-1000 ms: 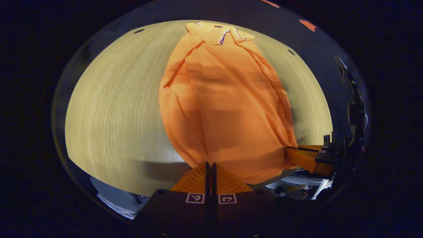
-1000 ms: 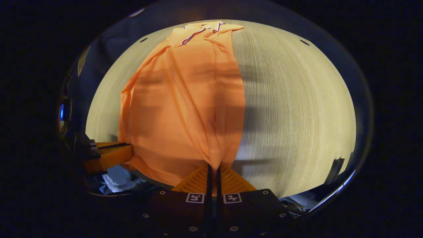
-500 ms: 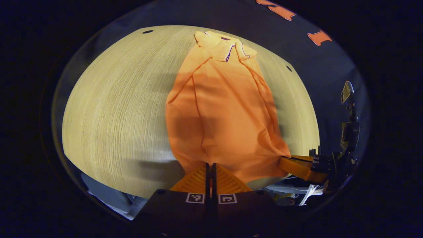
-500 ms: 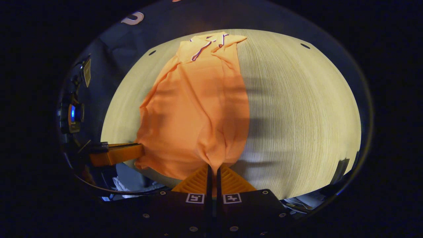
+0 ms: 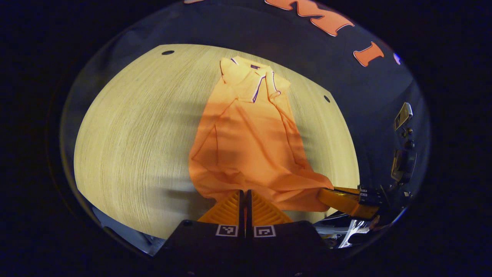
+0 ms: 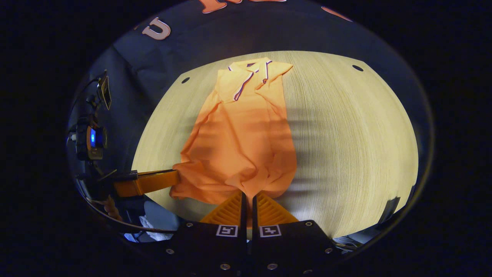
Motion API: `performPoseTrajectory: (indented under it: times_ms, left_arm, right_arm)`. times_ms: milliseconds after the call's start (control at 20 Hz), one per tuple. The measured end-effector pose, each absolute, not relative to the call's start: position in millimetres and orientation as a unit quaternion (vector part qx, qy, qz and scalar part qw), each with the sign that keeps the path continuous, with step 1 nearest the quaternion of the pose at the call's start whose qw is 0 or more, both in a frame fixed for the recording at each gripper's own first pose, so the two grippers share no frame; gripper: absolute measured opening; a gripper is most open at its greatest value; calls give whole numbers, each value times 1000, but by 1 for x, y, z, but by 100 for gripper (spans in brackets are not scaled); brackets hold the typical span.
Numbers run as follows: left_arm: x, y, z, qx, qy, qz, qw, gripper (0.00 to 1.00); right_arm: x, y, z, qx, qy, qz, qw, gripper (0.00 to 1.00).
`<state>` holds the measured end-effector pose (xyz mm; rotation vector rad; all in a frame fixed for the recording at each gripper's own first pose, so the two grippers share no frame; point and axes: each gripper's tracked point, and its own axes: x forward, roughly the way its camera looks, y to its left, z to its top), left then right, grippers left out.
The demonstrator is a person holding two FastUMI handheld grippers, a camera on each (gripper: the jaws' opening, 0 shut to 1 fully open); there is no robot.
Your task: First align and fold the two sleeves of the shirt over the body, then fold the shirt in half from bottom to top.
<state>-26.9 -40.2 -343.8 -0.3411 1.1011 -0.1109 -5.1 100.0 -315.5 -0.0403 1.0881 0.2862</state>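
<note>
An orange polo shirt (image 5: 250, 150) (image 6: 242, 142) lies lengthwise on the pale wooden table (image 5: 134, 134) (image 6: 353, 138), collar at the far end, sleeves folded in over the body. My left gripper (image 5: 245, 191) is shut on the hem's left corner, lifted off the table. My right gripper (image 6: 248, 193) is shut on the hem's right corner, also raised. The hem sags between the two grippers. In the left gripper view the right gripper (image 5: 324, 195) holds the cloth at the lower right. In the right gripper view the left gripper (image 6: 175, 179) pinches it at the lower left.
The table has small dark holes near its far corners (image 5: 167, 52) (image 6: 357, 68). A stand with a small device (image 6: 92, 138) (image 5: 401, 161) rises beside the table. Light cloth (image 6: 152, 223) shows below the table's near edge.
Both grippers have risen and moved toward the collar with the hem. The lower shirt has lifted and bunched, and the flat part has shortened.
</note>
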Motion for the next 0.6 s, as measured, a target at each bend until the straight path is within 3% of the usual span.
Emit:
performPoseTrajectory:
  times_ms: [600]
  left_arm:
    - [113, -17, -280, -152, 430, -67, 887, 1]
  right_arm:
    - [114, 135, -239, -8, 416, 147, 897, 6]
